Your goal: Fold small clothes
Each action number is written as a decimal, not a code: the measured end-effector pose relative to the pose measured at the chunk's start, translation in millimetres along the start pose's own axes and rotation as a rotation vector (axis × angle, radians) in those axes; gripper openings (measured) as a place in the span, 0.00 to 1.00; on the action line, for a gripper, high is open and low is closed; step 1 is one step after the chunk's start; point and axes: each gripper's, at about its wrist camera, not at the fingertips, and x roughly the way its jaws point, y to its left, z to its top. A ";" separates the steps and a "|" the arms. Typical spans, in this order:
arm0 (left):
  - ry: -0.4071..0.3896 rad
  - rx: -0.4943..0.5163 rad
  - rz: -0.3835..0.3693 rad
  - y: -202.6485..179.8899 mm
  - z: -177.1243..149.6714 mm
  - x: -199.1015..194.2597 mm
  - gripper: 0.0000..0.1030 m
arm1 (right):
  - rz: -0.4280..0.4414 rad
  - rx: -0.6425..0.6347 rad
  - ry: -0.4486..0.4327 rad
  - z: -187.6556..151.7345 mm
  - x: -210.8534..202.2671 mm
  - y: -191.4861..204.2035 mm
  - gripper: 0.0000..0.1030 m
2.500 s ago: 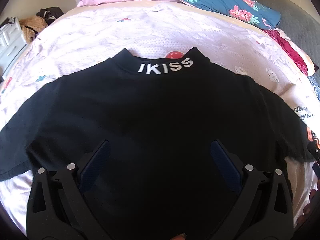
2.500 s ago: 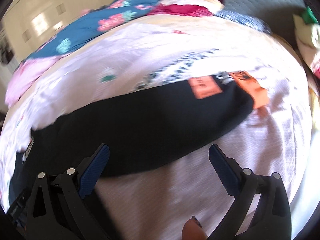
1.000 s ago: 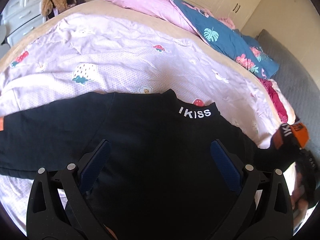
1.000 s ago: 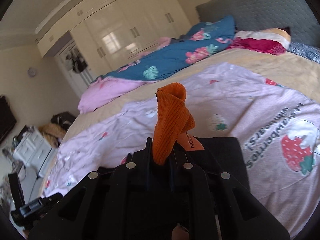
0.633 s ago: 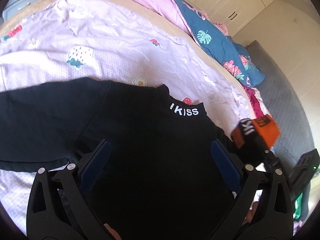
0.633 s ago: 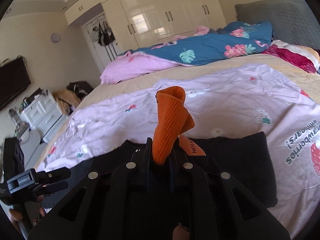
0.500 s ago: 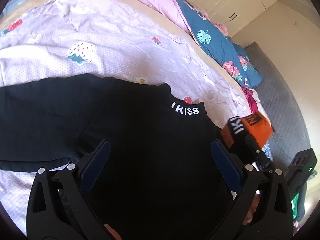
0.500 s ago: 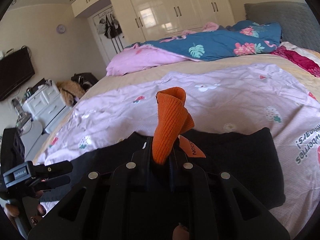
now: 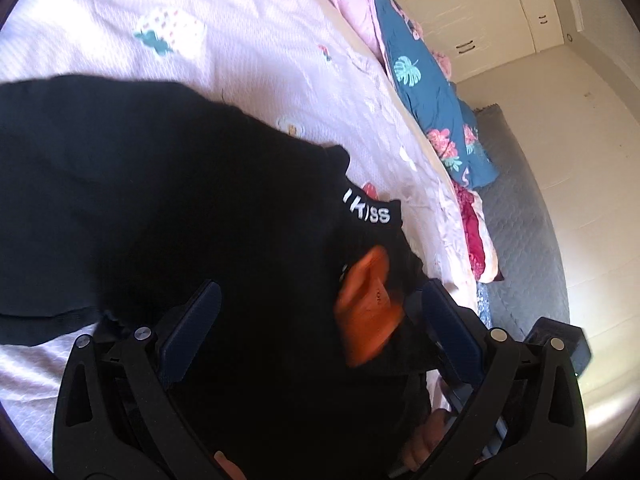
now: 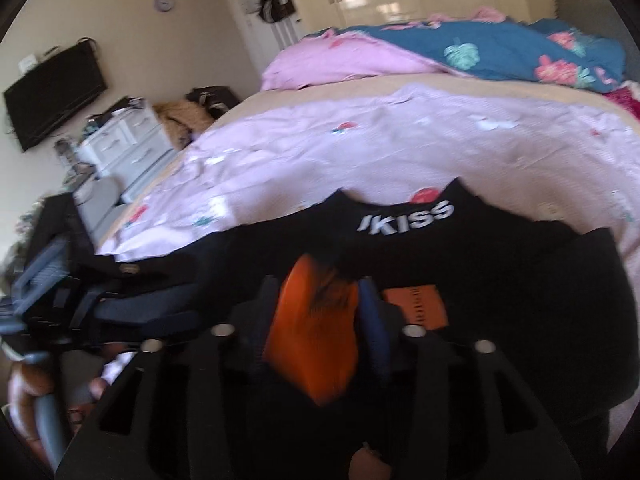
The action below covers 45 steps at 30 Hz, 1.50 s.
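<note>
A black top (image 9: 168, 216) with white "IKISS" lettering on its collar (image 9: 366, 210) lies spread on the bed; it also shows in the right wrist view (image 10: 500, 272). My right gripper (image 10: 320, 320) is shut on the sleeve's orange cuff (image 10: 312, 340) and holds it over the top's body, below the collar. The cuff (image 9: 366, 308) shows in the left wrist view between my fingers. My left gripper (image 9: 320, 328) is open and hovers low over the top's body.
The bed has a pink strawberry-print sheet (image 9: 224, 40). Pink and blue floral bedding (image 10: 480, 52) is piled at its far side. A white drawer unit (image 10: 124, 148) and a wall TV (image 10: 52, 92) stand beyond the bed's left side.
My right gripper has carried the orange cuff lower and inward over the black top, toward the collar. My left gripper has swung right and closer to the fabric.
</note>
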 end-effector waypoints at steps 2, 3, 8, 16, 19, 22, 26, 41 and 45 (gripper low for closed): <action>0.019 0.004 0.008 0.9 -2.3 7.9 0.91 | 0.022 0.013 -0.011 2.9 -8.1 -4.3 0.45; 0.029 0.004 0.007 1.2 -3.8 11.6 0.91 | 0.016 0.032 -0.025 5.9 -15.2 -11.3 0.46; 0.056 0.054 0.054 -8.3 -16.1 32.7 0.79 | -0.076 0.103 -0.051 10.3 -34.6 -43.0 0.47; 0.060 0.211 0.168 -41.2 -35.3 69.7 0.36 | -0.173 0.193 -0.101 12.6 -63.7 -83.0 0.47; 0.029 0.249 0.185 -46.1 -36.3 69.4 0.09 | -0.202 0.215 -0.127 14.4 -76.9 -94.0 0.47; -0.015 0.277 0.133 -57.5 -32.2 52.2 0.07 | -0.241 0.250 -0.158 15.6 -92.9 -109.6 0.47; -0.108 0.334 0.079 -81.2 -29.6 14.3 0.06 | -0.295 0.305 -0.201 15.4 -114.2 -133.5 0.47; -0.135 0.285 0.192 -54.5 -14.9 -10.2 0.00 | -0.375 0.273 -0.117 12.8 -97.1 -142.5 0.48; -0.114 0.215 0.191 -30.5 -7.0 -7.4 0.00 | -0.407 0.272 -0.084 10.6 -89.1 -144.0 0.48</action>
